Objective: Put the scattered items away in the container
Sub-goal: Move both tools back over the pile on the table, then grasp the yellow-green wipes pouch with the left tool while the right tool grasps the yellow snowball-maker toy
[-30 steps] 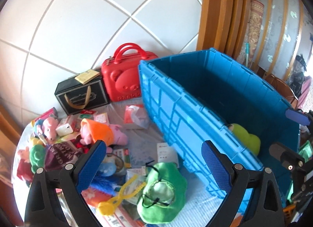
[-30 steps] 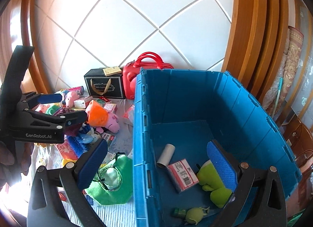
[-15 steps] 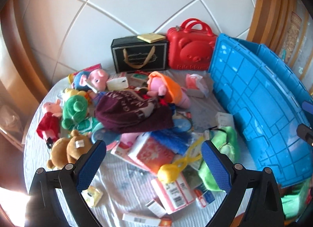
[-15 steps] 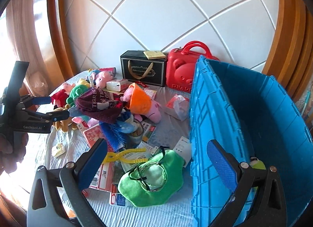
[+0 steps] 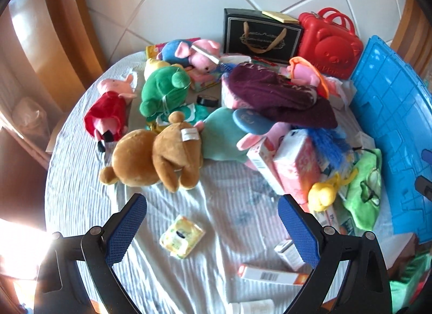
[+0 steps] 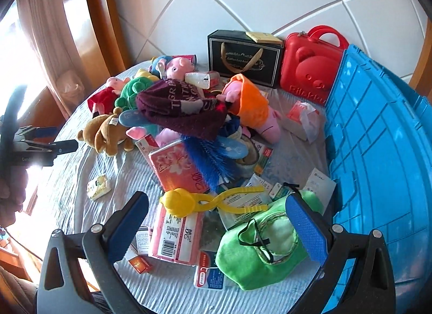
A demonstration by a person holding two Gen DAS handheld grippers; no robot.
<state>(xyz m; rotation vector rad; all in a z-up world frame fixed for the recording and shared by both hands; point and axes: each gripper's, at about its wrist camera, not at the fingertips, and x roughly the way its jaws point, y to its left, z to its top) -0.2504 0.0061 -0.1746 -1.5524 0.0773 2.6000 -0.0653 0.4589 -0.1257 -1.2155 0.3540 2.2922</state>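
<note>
Two hand-held grippers hover over a round tabletop (image 5: 229, 214) draped in pale ribbed cloth and heaped with toys and packets. The left hand-held gripper (image 5: 213, 230) is spread wide and holds nothing; a small yellow packet (image 5: 181, 236) lies on the cloth between its blue pads, apparently below them rather than touching. A brown plush bear (image 5: 154, 157) lies just beyond, beside a green plush (image 5: 164, 91) and a maroon knit hat (image 5: 278, 97). The right hand-held gripper (image 6: 216, 227) is likewise wide open and empty, poised above a pink barcoded pack (image 6: 175, 235), a yellow plastic clamp toy (image 6: 210, 200) and a green drawstring pouch (image 6: 259, 249), which lies against the blue container (image 6: 378, 152) at the tabletop's right edge. A black gift box (image 6: 243, 57) and red bear case (image 6: 310, 65) stand against the tiled wall.
</note>
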